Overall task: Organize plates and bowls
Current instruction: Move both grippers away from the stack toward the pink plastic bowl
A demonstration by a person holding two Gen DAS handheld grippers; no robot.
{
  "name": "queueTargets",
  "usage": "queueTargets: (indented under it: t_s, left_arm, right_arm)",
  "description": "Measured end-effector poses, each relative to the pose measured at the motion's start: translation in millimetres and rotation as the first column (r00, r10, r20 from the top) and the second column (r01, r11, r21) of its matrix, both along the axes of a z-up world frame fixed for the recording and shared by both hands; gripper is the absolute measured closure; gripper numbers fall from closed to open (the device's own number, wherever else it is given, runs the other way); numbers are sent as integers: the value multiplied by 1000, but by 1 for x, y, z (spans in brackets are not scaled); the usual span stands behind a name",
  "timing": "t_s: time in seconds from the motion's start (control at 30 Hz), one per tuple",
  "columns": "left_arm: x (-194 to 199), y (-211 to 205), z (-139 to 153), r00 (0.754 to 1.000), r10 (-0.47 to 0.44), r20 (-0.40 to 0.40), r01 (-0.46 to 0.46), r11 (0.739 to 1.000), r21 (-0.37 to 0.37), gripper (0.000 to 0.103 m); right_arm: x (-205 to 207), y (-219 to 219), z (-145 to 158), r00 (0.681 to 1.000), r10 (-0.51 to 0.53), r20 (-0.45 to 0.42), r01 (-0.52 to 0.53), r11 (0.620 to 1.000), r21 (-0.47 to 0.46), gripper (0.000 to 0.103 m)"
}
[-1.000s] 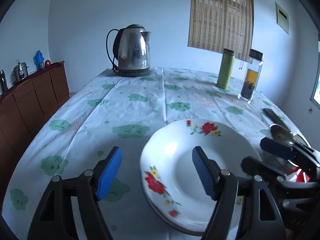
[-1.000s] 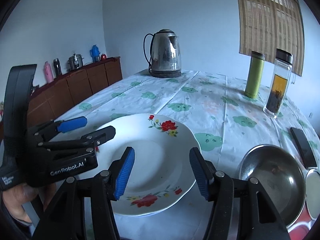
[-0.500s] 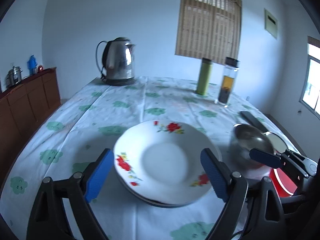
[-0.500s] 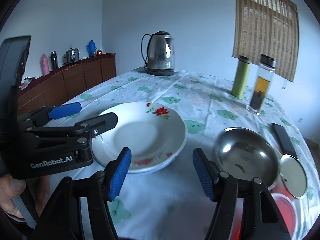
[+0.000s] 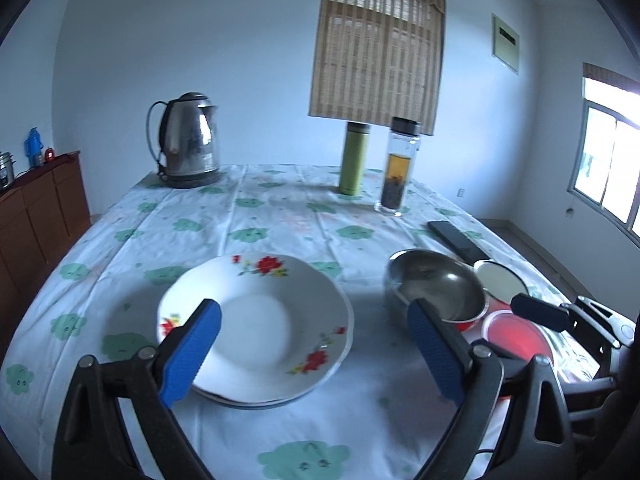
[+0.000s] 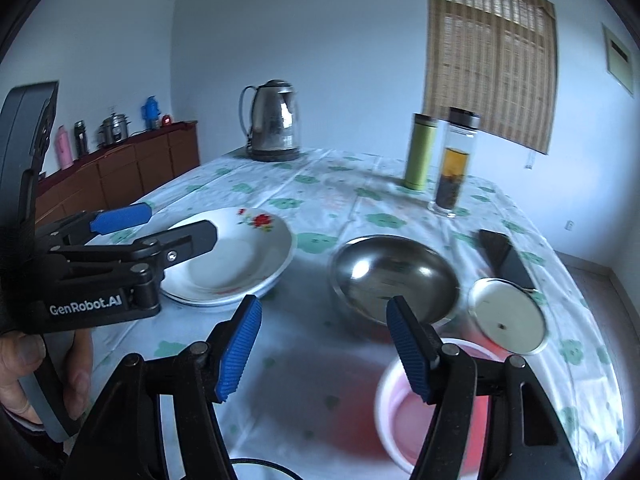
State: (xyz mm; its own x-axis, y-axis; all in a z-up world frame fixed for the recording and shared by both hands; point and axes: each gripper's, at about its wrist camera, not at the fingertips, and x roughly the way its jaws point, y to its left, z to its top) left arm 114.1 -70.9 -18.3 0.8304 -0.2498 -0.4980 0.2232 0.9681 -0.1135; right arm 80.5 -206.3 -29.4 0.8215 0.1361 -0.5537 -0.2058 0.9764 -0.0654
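Two stacked white plates with red flowers lie on the tablecloth, also visible in the right wrist view as the plates. My left gripper hovers just short of them, jaws opening wide, nothing between the pads. To the right, a steel bowl sits in a red-rimmed bowl, with a pink bowl nearer. My right gripper stands open above the cloth in front of the steel bowl, holding nothing. The left gripper shows over the plates' near edge.
A steel kettle, a green flask and a glass tea bottle stand at the far end. A black flat device and a round lid lie at the right. A wooden sideboard runs along the left wall.
Both grippers pulled back from the plates and rose a little. The left jaws widened. The right gripper swung right, so the steel and pink bowls now lie ahead of it.
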Motion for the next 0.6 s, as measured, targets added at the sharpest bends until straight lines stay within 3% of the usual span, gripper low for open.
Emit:
queueTargets:
  t_s: [0.6]
  left_arm:
    - [-9,-68,-4,987,-157,-28,158,987,28,7]
  right_arm:
    - [-26,-64,0,991,-136,4,136,990,36,36]
